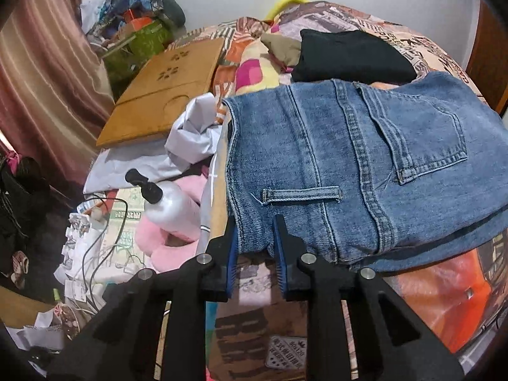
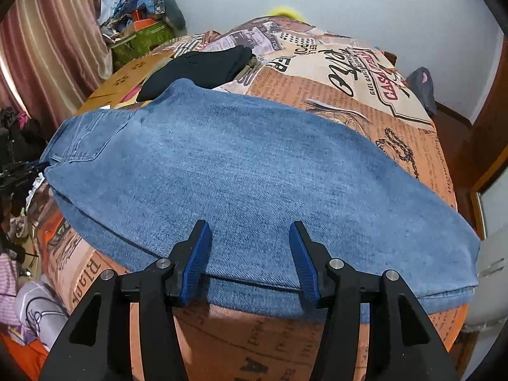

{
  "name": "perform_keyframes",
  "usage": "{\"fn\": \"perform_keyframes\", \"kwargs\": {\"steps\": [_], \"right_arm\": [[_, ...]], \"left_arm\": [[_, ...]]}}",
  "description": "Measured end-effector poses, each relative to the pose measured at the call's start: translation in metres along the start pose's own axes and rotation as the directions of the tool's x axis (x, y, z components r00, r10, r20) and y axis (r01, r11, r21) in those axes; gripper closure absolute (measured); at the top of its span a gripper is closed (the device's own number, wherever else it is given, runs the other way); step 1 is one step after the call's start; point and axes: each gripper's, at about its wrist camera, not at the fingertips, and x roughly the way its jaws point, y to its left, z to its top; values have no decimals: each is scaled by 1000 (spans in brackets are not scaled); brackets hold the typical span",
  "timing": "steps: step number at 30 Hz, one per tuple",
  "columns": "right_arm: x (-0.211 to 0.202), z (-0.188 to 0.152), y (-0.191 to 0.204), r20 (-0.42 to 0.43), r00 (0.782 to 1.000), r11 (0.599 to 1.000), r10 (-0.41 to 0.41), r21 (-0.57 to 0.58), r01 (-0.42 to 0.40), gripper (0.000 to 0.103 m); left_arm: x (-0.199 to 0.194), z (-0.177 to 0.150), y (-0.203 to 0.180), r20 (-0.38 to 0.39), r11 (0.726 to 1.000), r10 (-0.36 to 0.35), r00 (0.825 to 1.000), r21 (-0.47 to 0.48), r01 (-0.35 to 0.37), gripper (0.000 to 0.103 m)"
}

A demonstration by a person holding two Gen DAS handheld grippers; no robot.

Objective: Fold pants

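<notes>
Blue jeans (image 1: pixel 349 165) lie folded lengthwise on the bed, back pocket (image 1: pixel 422 133) and a belt loop up. My left gripper (image 1: pixel 254 238) is at the waistband corner, its jaws partly open around the denim edge, not clamped tight. In the right wrist view the jeans (image 2: pixel 247 171) stretch across the printed bedspread (image 2: pixel 333 79). My right gripper (image 2: pixel 250 247) is open, jaws wide, at the near long edge of the folded legs, with the two layers' edge between the pads.
A black folded garment (image 1: pixel 352 57) lies behind the jeans. A wooden lap tray (image 1: pixel 165 89), grey cloth, a pump bottle (image 1: pixel 171 203) and pink cushion clutter the left. A curtain (image 1: pixel 47 79) hangs far left. The bed's right edge drops to the floor (image 2: pixel 454 117).
</notes>
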Motion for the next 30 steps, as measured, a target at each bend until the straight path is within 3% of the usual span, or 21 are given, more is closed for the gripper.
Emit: {"fn": "perform_keyframes", "kwargs": {"steps": [10,14,19,22,30], "right_arm": [[-10,-11,-14,22,1000,999,-2,35,1,48],[-23,-21,-37,25,999,997,-38,75,36,46],[-48,-45,-84,24,982,975,-188,125,184,46],[-64,-61,-125,32,973,952,-228,219,215,46],[-87,-99,-238,35,949,854,-314,446,267,46]], "left_arm": [[-14,-1,-5,-15,1000,15,1000,6,-15,78],[-41,10,-12,27,999,34,999,10,-35,78],[-74,38,-36,101,1000,-17,995,-15,19,70],[-78,55,-65,130,999,-38,991,-12,40,56],[-48,88,-164,69,992,-124,990,22,123,55]]}}
